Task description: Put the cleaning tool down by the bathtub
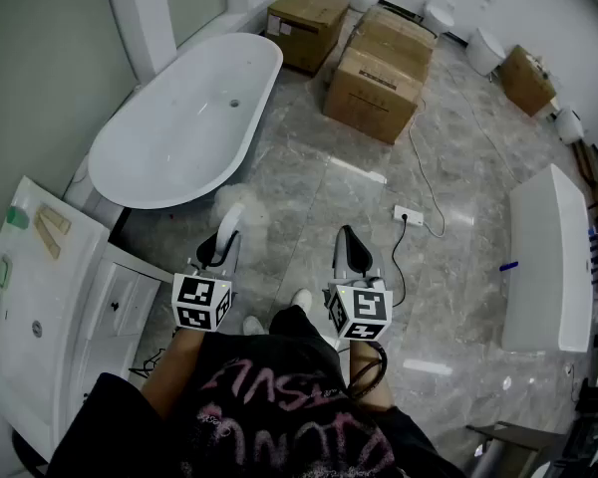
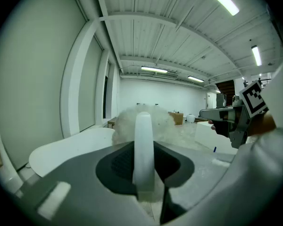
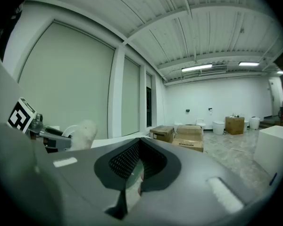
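"Where was the cleaning tool (image 2: 143, 140) at that moment?"

"Clamped in my left gripper (image 1: 222, 249). My fingers (image 2: 118, 166) were closed on its white handle, which rose upright between them, and the fluffy white head (image 1: 241, 205) stuck out just past my fingertips."

"And the bathtub (image 1: 184, 118)?"

"It was ahead and to my left, standing on the grey marble floor (image 1: 319, 177). I held the tool in the air near the tub's closer end, without touching it. I couldn't tell how far it was above the floor."

"What about your other hand?"

"My right gripper (image 1: 352, 251) was level with the left one, beside it and apart from the tool. Its jaws were pressed together with nothing between them."

"Anything else around you?"

"There were cardboard boxes (image 1: 374, 78) beyond the tub and a white cabinet (image 1: 50, 307) close on my left."
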